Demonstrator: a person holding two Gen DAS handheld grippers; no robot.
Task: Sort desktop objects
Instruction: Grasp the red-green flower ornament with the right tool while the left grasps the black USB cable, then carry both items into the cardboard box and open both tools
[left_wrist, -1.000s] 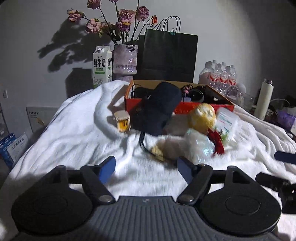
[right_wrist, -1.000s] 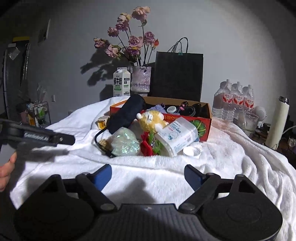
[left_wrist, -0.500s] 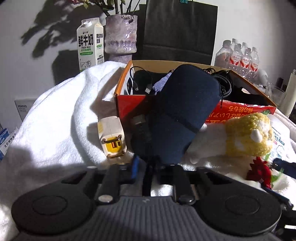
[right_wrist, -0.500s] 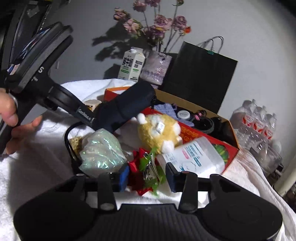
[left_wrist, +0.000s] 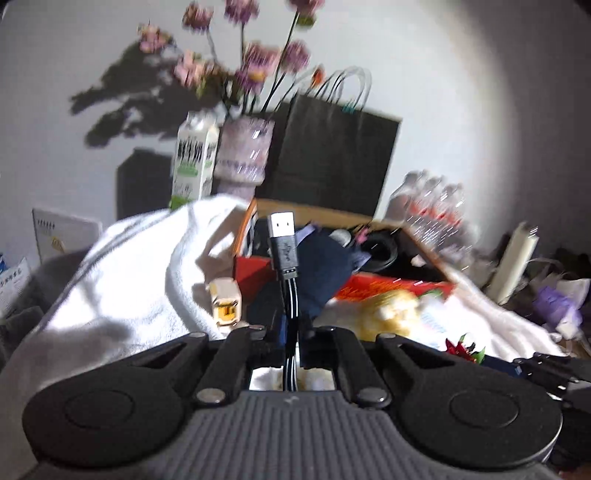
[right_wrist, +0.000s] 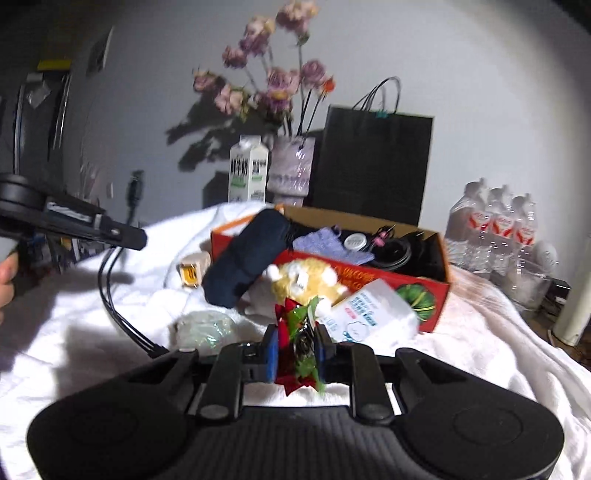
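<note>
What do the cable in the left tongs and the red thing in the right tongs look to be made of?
Cable: looks like matte black rubbery sheath with a bare metal USB plug. Red-green ornament: probably shiny foil or plastic, judging by crinkled, glinting petals; blur leaves it open.

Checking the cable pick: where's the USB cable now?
Left wrist view, centre: the USB cable stands clamped in the left gripper, plug up, before the cardboard box.

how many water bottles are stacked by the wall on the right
3 tops show in the shrink-wrapped water bottles, side by side right of the cardboard box; more may sit hidden behind.
</note>
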